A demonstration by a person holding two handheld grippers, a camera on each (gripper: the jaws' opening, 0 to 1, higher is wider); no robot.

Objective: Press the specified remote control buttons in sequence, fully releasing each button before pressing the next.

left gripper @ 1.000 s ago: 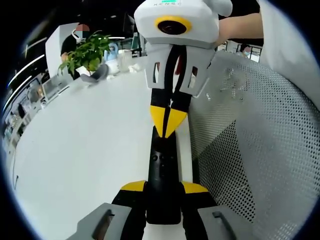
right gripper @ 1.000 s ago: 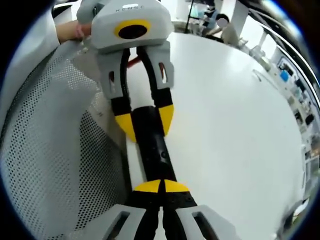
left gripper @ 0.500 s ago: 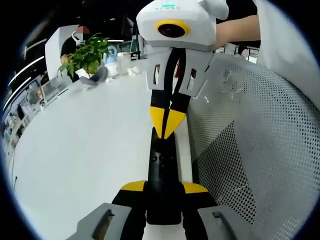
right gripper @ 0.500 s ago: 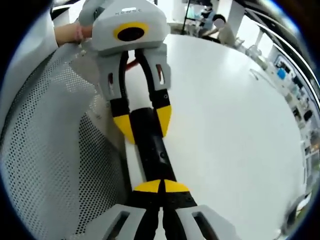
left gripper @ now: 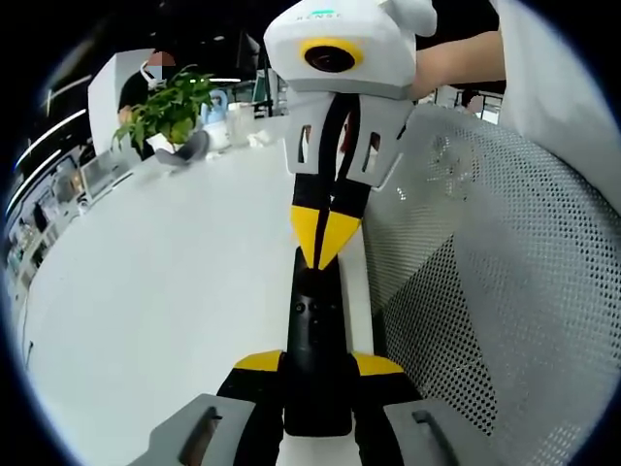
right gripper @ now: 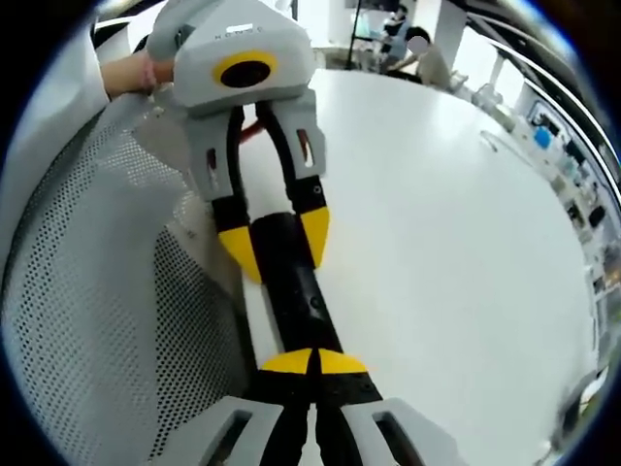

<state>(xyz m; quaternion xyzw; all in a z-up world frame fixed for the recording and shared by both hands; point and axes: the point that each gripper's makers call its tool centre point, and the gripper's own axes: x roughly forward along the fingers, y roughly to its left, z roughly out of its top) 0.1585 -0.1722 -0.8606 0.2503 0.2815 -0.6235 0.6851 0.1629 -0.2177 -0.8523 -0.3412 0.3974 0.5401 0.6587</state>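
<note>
The black remote (left gripper: 315, 335) is clamped at one end between the left tongs (left gripper: 317, 364), so it is held steady above the white counter (left gripper: 155, 291); farther along, the right tongs (left gripper: 325, 238), closed tip to tip, are set on its buttons for pressing

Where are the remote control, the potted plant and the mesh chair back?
remote control (left gripper: 315, 330), left gripper view, its button face.
potted plant (left gripper: 167, 105), left gripper view, its leaves.
mesh chair back (right gripper: 87, 291), right gripper view, its perforated mesh.
</note>
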